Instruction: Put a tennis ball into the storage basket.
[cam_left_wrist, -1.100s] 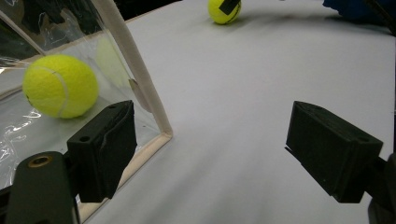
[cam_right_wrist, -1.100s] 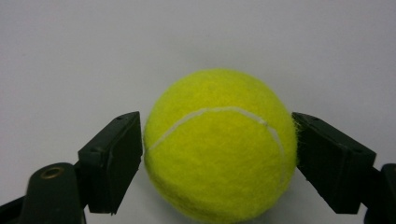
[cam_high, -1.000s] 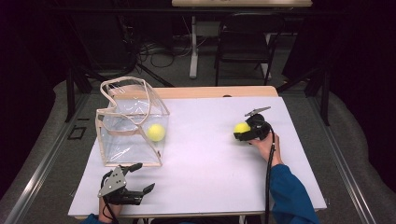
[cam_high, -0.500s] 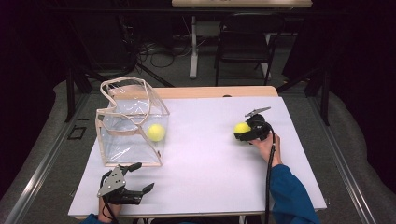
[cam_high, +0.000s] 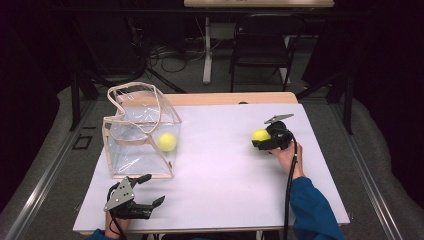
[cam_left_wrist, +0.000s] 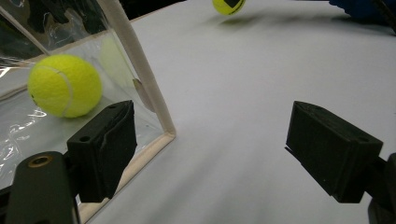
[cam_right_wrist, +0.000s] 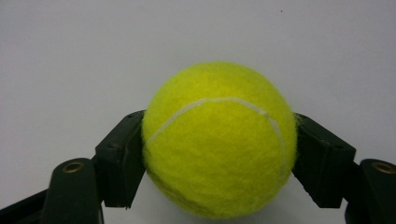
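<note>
Since the earlier high view we see little change in place: both hands sit where they were, and the one difference is at the right gripper (cam_high: 261, 141), whose jaws have just been closing and now press on a yellow tennis ball (cam_right_wrist: 219, 140). In the right gripper view the ball sits squarely between the two black pads (cam_right_wrist: 122, 156), touching both, its widest part level with them and its front bulging out past their tips. Being round, it has no long axis; we can only note that its white seam arcs across the upper face, from lower left towards the right. From above, we see this ball at the right side of the white table (cam_high: 225, 185), with the gripper's nose pointing left.

Our left gripper (cam_high: 145, 192) rests near the table's front edge with its jaws wide apart and nothing between them. Just beyond it stands a clear plastic bag (cam_high: 140, 135) with pale trim, and a second tennis ball (cam_left_wrist: 64, 85) lies inside, behind the bag's near corner.
</note>
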